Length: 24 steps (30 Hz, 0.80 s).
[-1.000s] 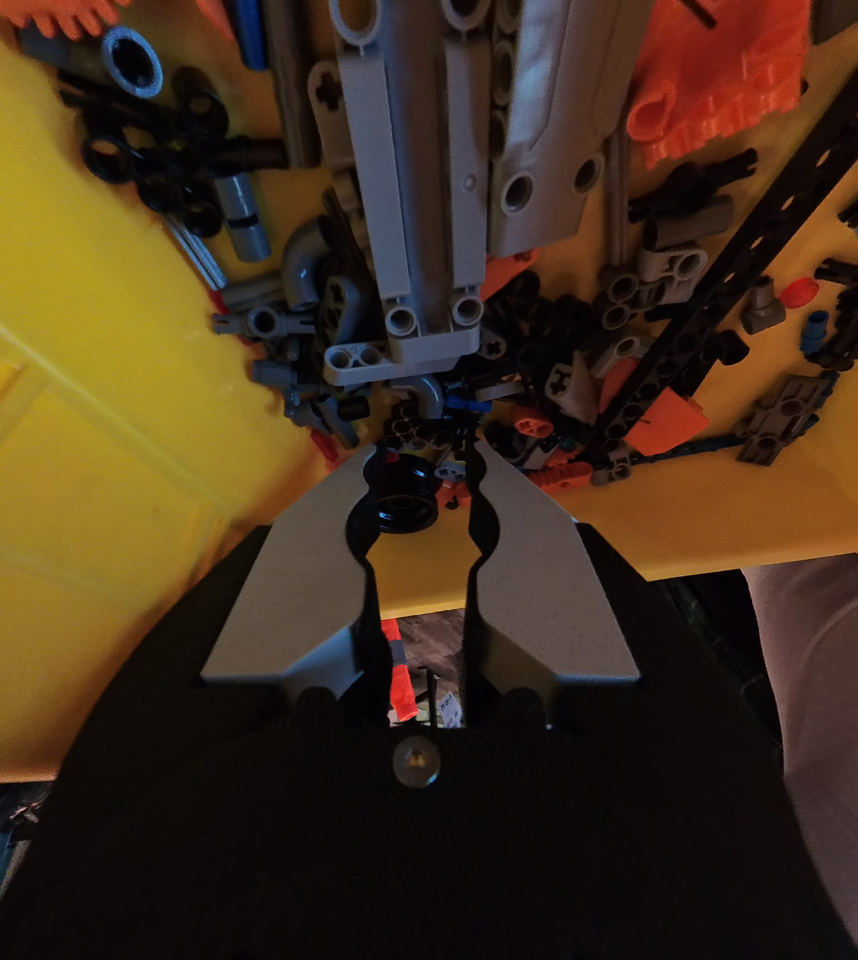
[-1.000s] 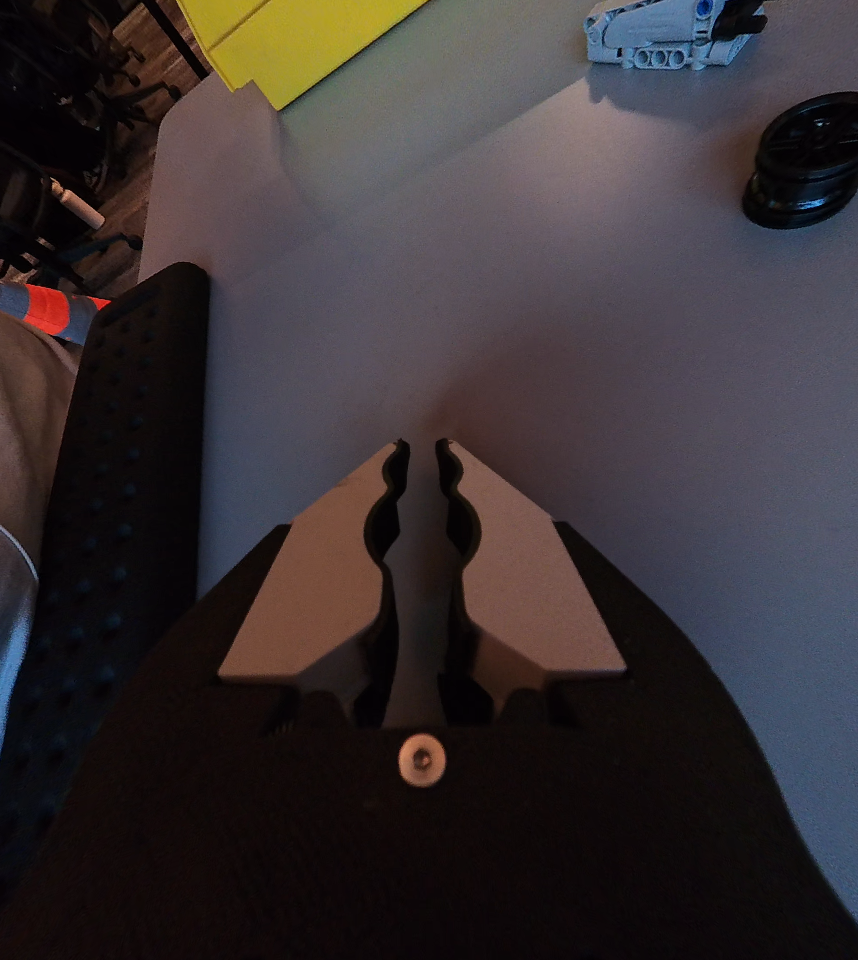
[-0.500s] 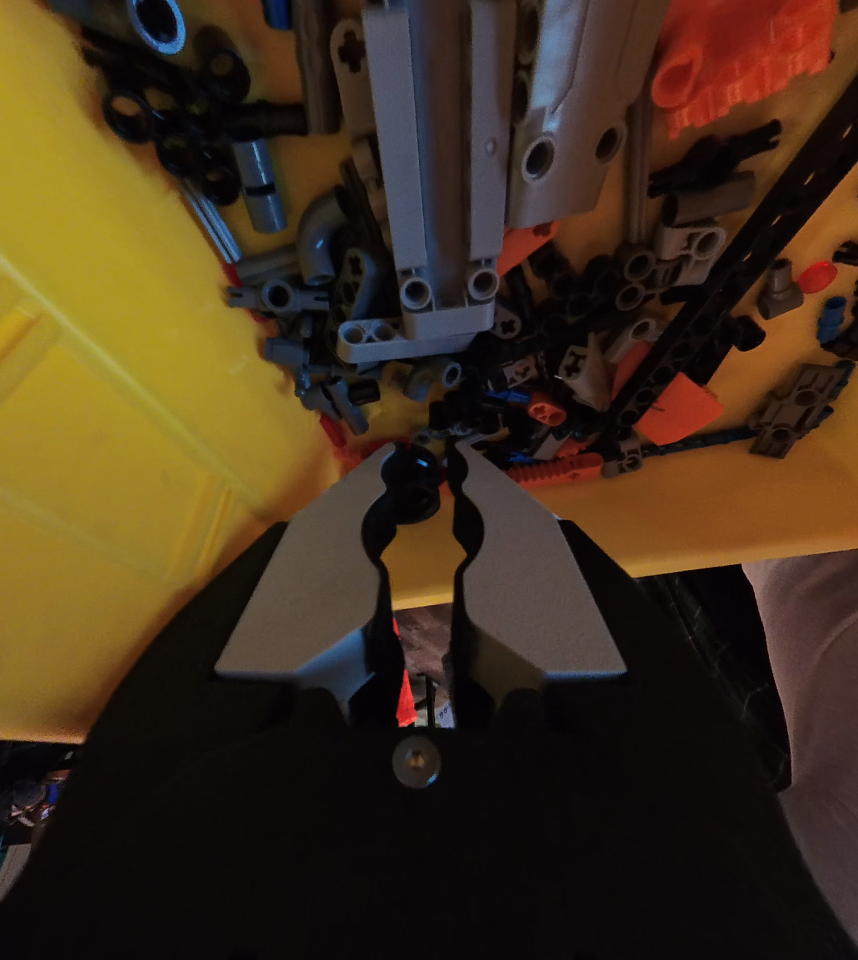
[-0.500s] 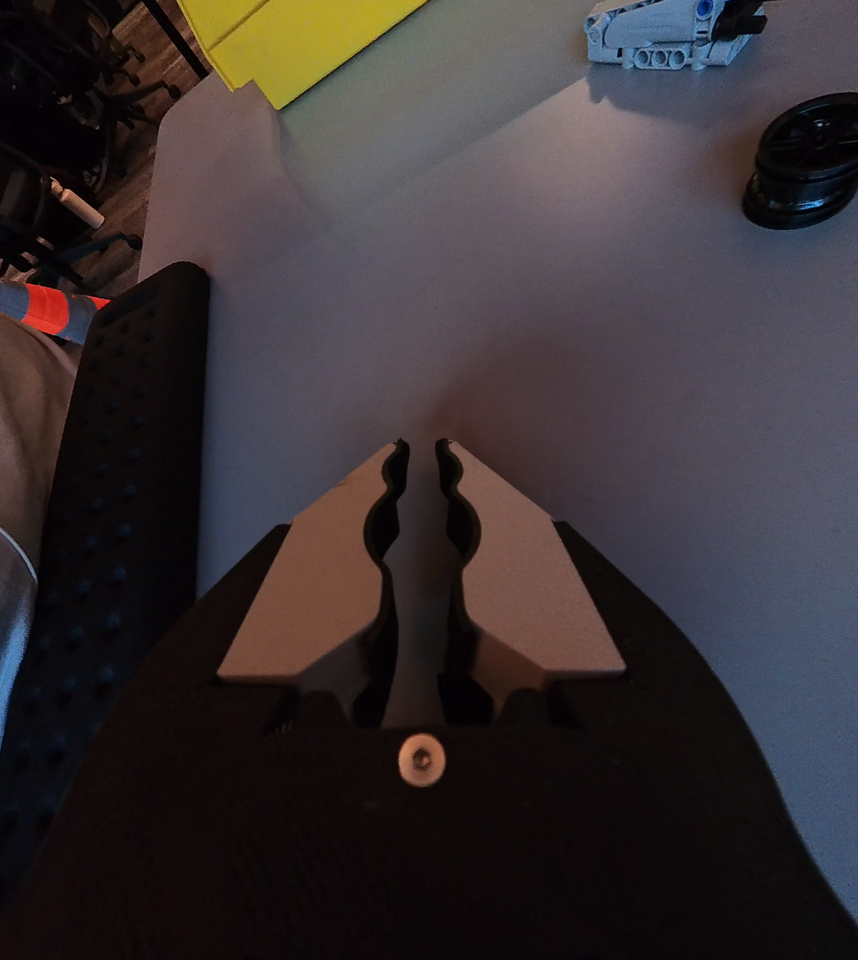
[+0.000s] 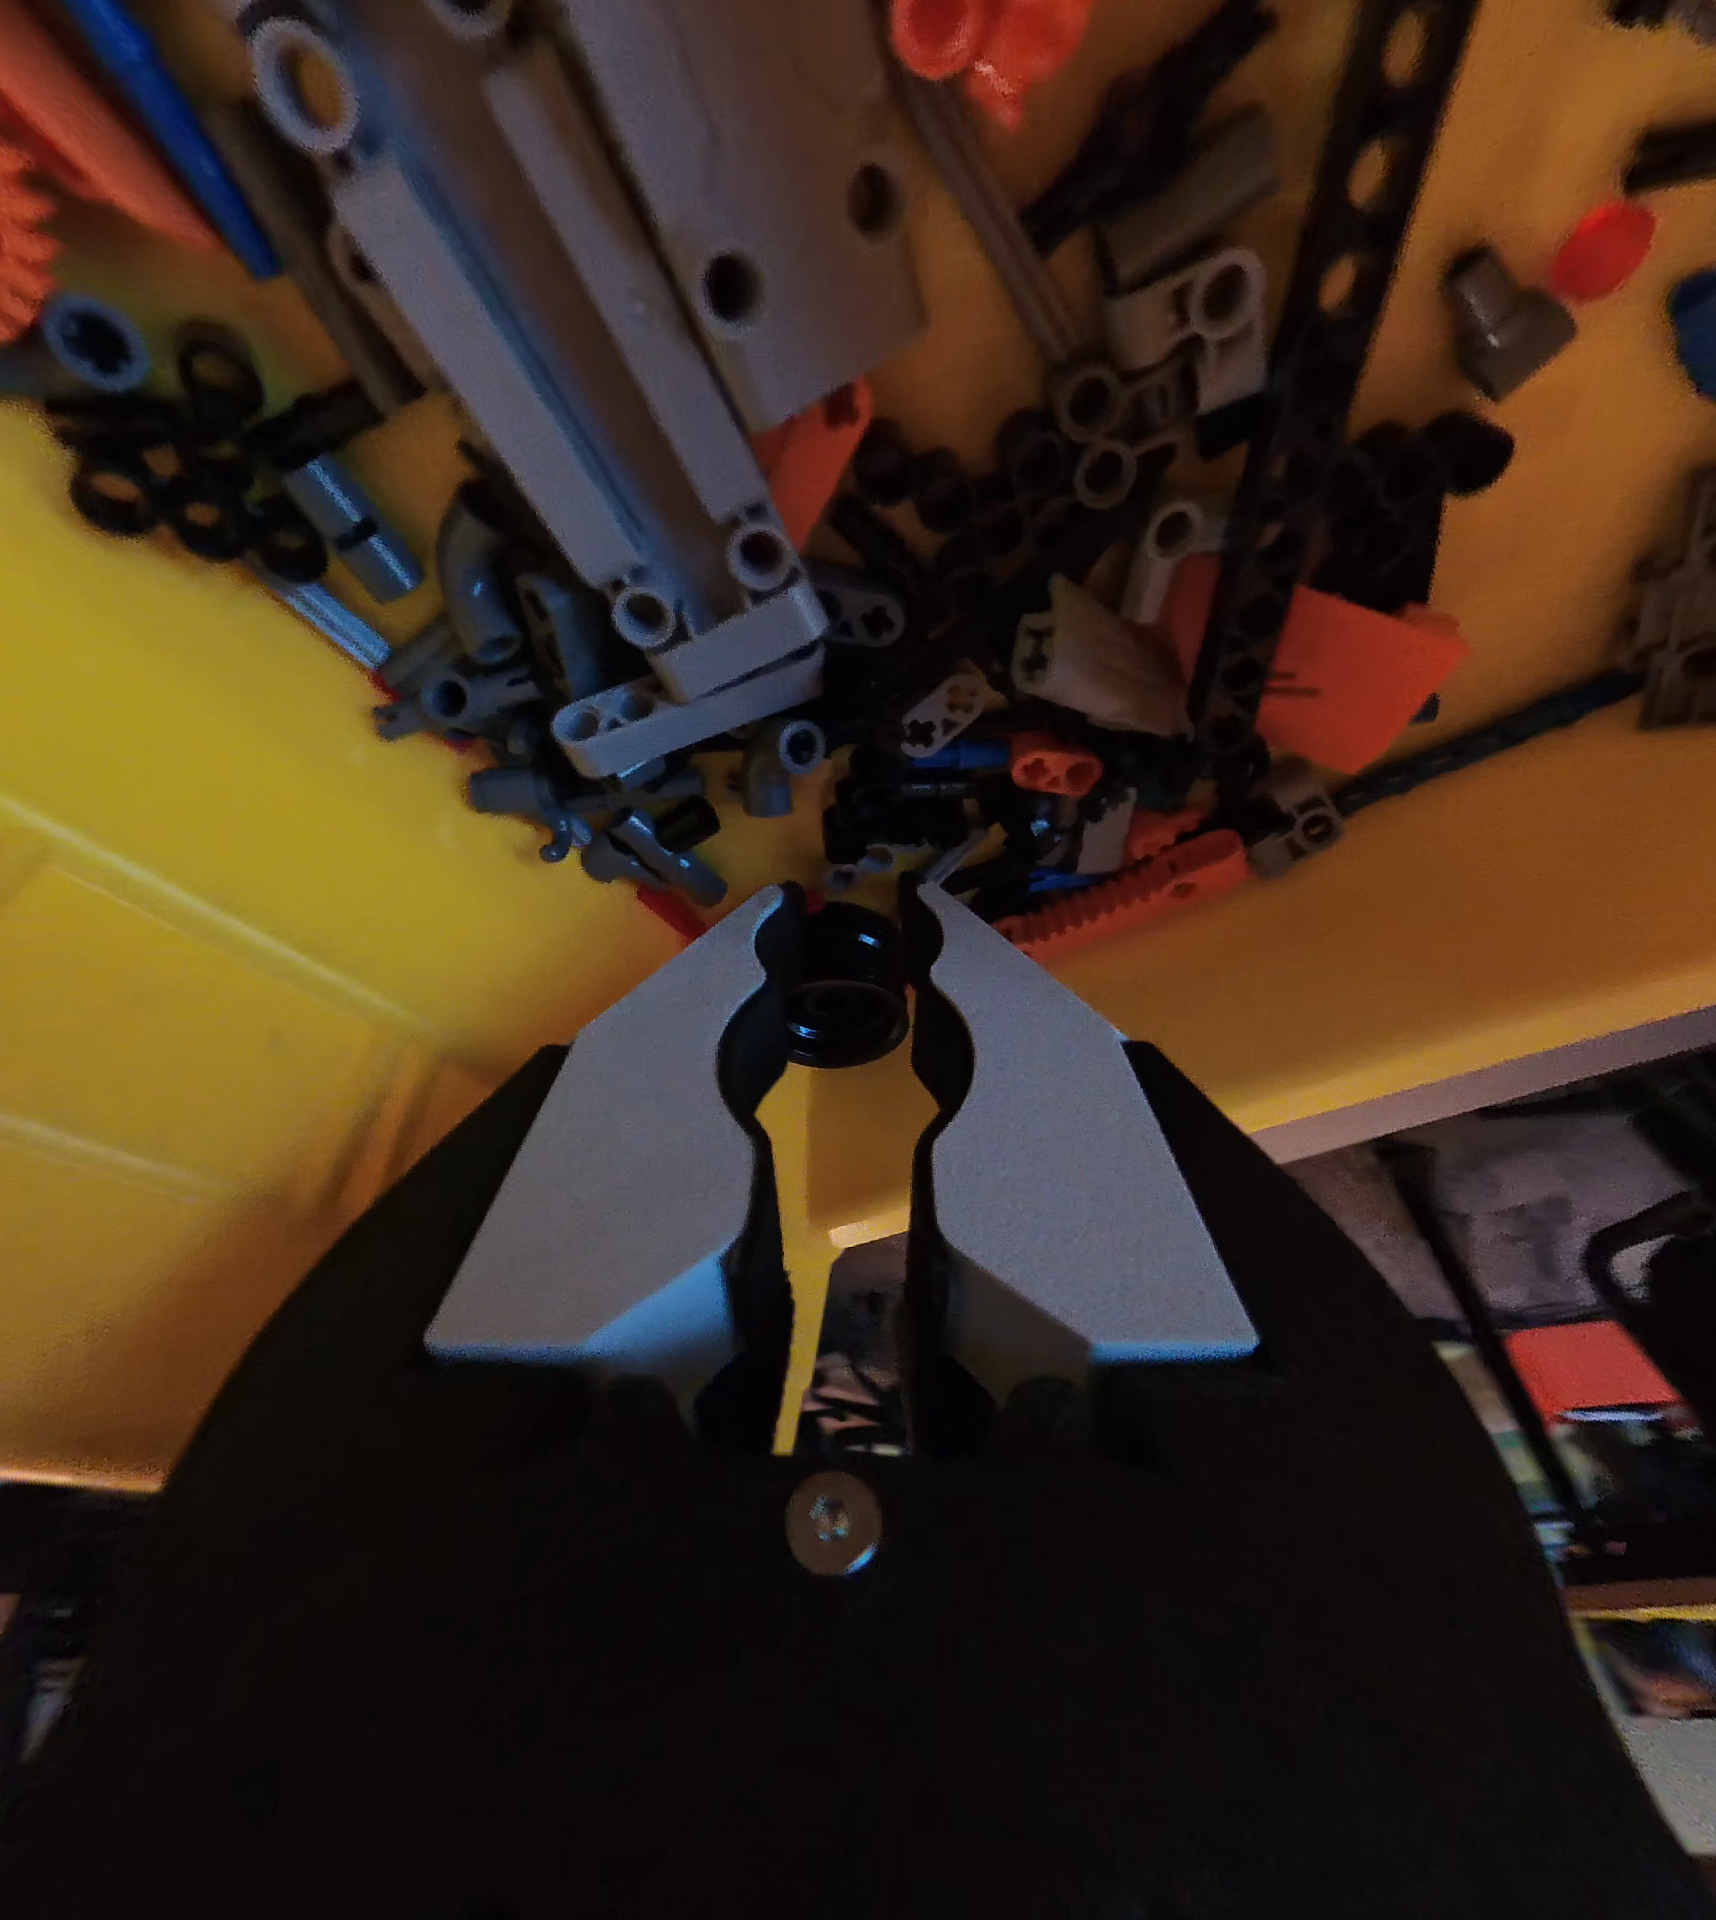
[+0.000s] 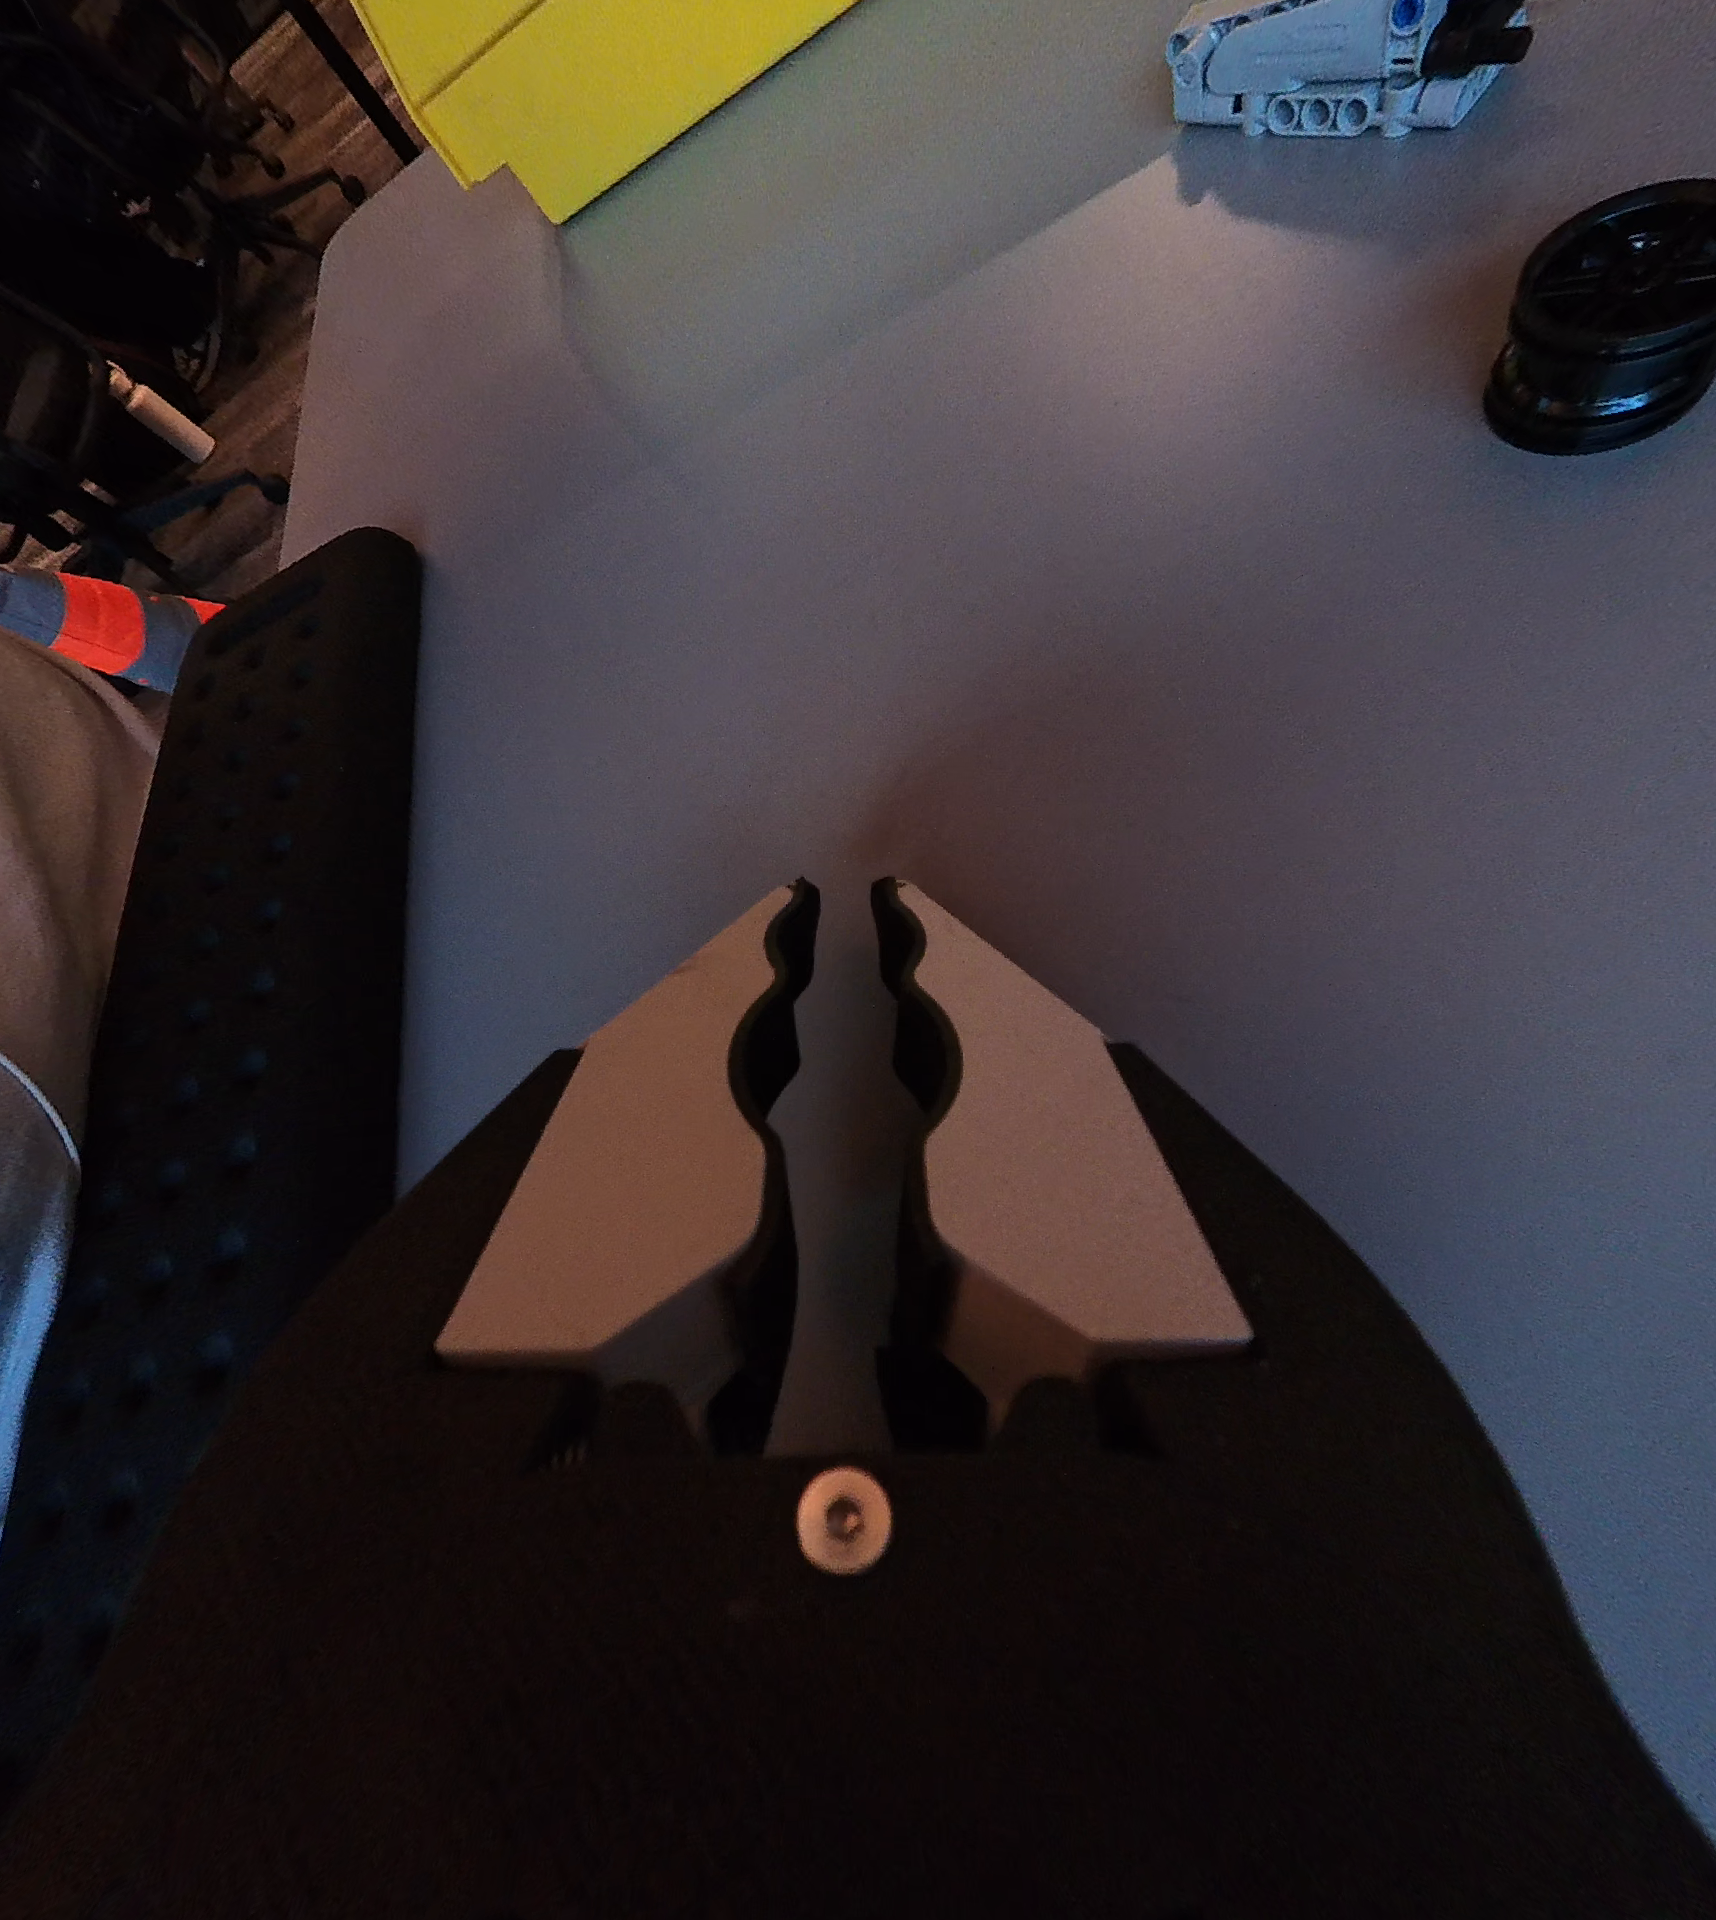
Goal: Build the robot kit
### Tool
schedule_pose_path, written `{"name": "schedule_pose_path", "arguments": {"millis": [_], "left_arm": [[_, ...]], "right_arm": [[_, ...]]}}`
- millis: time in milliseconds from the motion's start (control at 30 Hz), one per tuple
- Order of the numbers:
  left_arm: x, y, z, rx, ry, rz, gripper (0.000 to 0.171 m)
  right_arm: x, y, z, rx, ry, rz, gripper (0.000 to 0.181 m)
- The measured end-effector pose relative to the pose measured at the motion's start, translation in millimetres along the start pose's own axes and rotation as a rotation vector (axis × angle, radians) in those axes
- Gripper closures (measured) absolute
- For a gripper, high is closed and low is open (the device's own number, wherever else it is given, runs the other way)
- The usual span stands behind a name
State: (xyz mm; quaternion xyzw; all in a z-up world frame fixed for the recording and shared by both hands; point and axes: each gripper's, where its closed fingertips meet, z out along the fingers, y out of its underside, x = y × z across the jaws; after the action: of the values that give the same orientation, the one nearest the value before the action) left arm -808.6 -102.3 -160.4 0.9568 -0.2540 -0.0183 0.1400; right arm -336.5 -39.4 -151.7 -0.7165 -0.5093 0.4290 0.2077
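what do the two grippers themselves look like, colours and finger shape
Both match: the left gripper and right gripper each have a broad matte black body with one silver screw at its centre, and two pale grey wedge-shaped fingers tapering to points. Their inner edges are black and wavy, with scalloped notches. No cables show.

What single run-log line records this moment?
left gripper: shut on small black wheel above yellow bin | right gripper: empty, narrow gap, over grey table

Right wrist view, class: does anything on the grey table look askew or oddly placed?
Yes. The black wheel rim rests tilted, leaning on its lower edge rather than lying flat or standing upright. The small grey brick assembly sits beside it. The right tongs hold nothing.
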Motion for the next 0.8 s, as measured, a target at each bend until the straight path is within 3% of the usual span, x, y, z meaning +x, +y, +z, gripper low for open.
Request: {"name": "schedule_pose_path", "arguments": {"millis": [300, 533, 800], "left_arm": [[2.8, -1.0, 2.9, 0.070, -0.123, 0.203, 0.166], [5.0, 6.3, -4.3, 0.136, -0.078, 0.114, 0.167], [15.9, 2.6, -48.9, 0.288, -0.098, 0.070, 0.167]], "right_arm": [[0.1, 0.1, 0.1, 0.000, 0.004, -0.003, 0.170], [-1.2, 0.5, 0.4, 0.000, -0.001, -0.001, 0.169], [-1.4, 0.4, 0.5, 0.000, -0.015, 0.017, 0.170]]}}
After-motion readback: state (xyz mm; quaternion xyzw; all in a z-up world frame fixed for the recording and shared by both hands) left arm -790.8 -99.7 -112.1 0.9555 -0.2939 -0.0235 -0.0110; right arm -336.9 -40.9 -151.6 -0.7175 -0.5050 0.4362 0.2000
